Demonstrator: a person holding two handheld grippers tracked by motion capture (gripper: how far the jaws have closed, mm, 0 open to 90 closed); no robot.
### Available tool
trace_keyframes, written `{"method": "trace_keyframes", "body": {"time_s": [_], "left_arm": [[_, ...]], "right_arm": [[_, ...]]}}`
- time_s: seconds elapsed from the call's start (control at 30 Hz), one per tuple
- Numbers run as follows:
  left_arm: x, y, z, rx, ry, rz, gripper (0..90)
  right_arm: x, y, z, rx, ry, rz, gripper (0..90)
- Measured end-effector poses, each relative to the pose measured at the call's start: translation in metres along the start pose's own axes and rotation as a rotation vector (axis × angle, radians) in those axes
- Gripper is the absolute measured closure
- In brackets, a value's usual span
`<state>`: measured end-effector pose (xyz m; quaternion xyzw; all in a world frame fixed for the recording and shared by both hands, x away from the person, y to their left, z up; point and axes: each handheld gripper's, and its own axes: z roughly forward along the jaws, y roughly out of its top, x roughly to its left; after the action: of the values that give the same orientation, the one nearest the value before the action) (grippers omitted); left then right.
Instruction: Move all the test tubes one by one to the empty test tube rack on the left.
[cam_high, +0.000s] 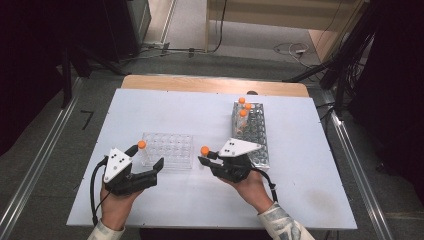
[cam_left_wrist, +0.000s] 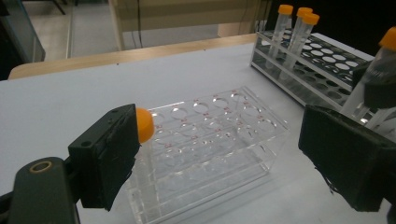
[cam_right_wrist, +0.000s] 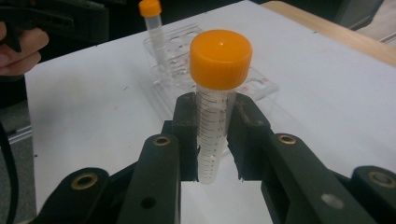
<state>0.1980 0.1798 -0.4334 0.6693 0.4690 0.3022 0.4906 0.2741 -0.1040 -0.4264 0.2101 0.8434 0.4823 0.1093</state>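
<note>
A clear plastic rack (cam_high: 170, 150) (cam_left_wrist: 219, 149) (cam_right_wrist: 173, 49) lies on the white table, left of centre. One orange-capped tube (cam_high: 142, 145) (cam_left_wrist: 145, 125) (cam_right_wrist: 152, 23) stands in its near-left corner hole. My left gripper (cam_high: 147, 156) (cam_left_wrist: 224, 154) is open, its jaws spread wide around that corner, with the left pad right beside the tube's cap. My right gripper (cam_high: 205, 158) (cam_right_wrist: 215, 121) is shut on a second orange-capped tube (cam_high: 204, 150) (cam_right_wrist: 215, 93), held upright just right of the clear rack. That held tube (cam_left_wrist: 383, 56) also appears at the right edge of the left gripper view.
A grey metal rack (cam_high: 257, 140) (cam_left_wrist: 327, 65) stands to the right, with three orange-capped tubes (cam_high: 244, 106) (cam_left_wrist: 299, 28) at its far end. The white board (cam_high: 165, 107) ends in a wooden strip (cam_high: 210, 84) at the back. Cables trail from both grippers.
</note>
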Motion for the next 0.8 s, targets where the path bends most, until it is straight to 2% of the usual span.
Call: {"method": "trace_keyframes", "body": {"time_s": [0.23,0.5,0.67,0.8], "left_arm": [[-0.01,0.0,0.001,0.004,-0.058,0.022,17.0],[-0.018,0.001,-0.001,0.0,-0.12,0.031,22.5],[-0.02,0.001,-0.003,-0.016,-0.152,0.032,26.5],[-0.019,0.001,0.0,-0.008,-0.183,0.039,26.9]], "right_arm": [[0.018,-0.003,0.024,0.027,0.057,-0.02,71.4],[0.038,0.007,0.048,0.034,0.1,-0.042,71.4],[0.041,0.011,0.056,0.041,0.111,-0.055,71.3],[0.044,0.015,0.062,0.047,0.114,-0.057,71.3]]}}
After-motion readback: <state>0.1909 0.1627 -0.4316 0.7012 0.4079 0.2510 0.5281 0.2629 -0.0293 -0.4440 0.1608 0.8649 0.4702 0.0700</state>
